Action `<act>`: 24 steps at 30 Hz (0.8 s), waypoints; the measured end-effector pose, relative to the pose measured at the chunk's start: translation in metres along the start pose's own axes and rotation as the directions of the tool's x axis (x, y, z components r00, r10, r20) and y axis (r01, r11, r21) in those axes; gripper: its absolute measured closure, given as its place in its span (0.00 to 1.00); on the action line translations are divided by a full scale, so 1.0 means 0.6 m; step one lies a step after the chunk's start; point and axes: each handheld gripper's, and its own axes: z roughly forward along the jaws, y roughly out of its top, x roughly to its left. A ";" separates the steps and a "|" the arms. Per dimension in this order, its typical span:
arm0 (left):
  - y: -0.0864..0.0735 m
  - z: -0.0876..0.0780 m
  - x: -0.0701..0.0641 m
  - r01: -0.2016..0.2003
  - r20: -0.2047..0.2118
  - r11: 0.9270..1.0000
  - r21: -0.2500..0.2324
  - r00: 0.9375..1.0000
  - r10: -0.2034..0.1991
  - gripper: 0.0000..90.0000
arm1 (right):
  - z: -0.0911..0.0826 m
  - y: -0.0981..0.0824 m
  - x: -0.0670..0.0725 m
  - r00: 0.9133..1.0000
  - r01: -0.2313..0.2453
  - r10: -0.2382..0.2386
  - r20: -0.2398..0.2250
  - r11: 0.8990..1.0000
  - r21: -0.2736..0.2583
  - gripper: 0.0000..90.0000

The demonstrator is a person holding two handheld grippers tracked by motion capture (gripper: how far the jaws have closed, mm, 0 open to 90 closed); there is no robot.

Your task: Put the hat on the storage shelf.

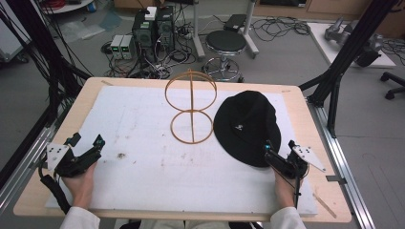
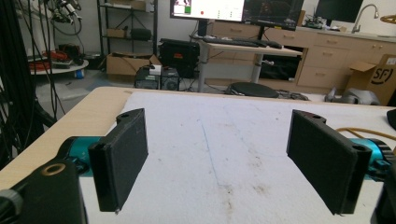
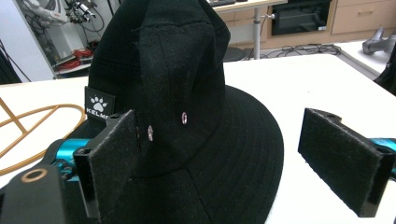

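Black hat [image 1: 248, 125] on mat [image 1: 143, 162], right tool [image 1: 277, 153] open at brim.

Black hat [image 1: 247, 125] with white paw-print label, orange wire stand [image 1: 191, 107], white mat [image 1: 143, 143], tan table [image 1: 88, 90].

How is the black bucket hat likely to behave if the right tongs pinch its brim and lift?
The black bucket hat is soft stitched fabric with a creased crown, so it will probably droop and fold rather than hold shape. It looks light for its size. The cloth brim should grip well between the open right tongs, hardly slipping.
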 end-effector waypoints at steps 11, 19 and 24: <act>-0.002 0.002 -0.005 -0.004 0.015 1.000 0.006 1.000 0.004 0.23 | -0.007 -0.001 -0.006 0.999 -0.030 0.030 0.020 0.999 -0.015 0.13; -0.002 -0.011 -0.002 -0.021 0.009 1.000 0.010 1.000 0.021 0.23 | 0.002 0.000 0.004 1.000 -0.017 0.018 0.022 1.000 -0.017 0.13; -0.003 -0.015 0.001 -0.022 0.006 1.000 0.012 1.000 0.022 0.23 | 0.005 -0.001 0.007 1.000 -0.015 0.015 0.023 1.000 -0.014 0.13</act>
